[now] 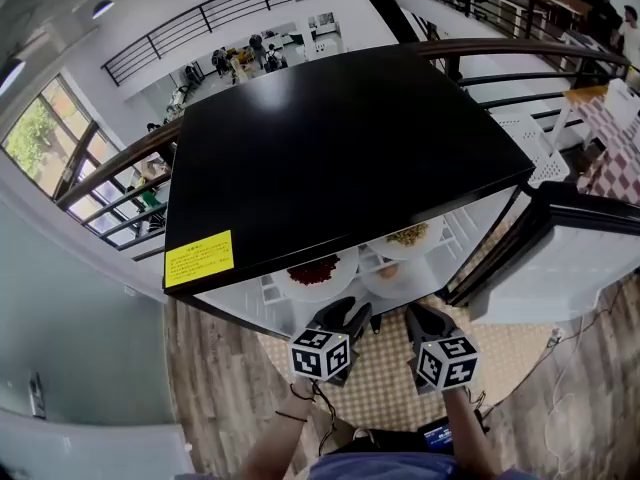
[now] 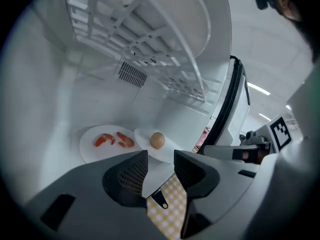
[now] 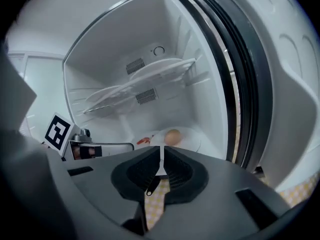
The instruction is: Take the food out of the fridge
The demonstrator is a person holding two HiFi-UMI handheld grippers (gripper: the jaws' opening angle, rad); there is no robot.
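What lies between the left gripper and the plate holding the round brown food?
Only bare white fridge floor, seen in the left gripper view between the left gripper and that plate.

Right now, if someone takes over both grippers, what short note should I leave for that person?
Left gripper: open, empty. Right gripper: shut, empty. Both are at the open fridge.
Bottom: shrimp plate and egg plate. Upper shelf: red food plate and yellowish food plate.
Done: door open.
Left: take all food out; no plate is held yet.
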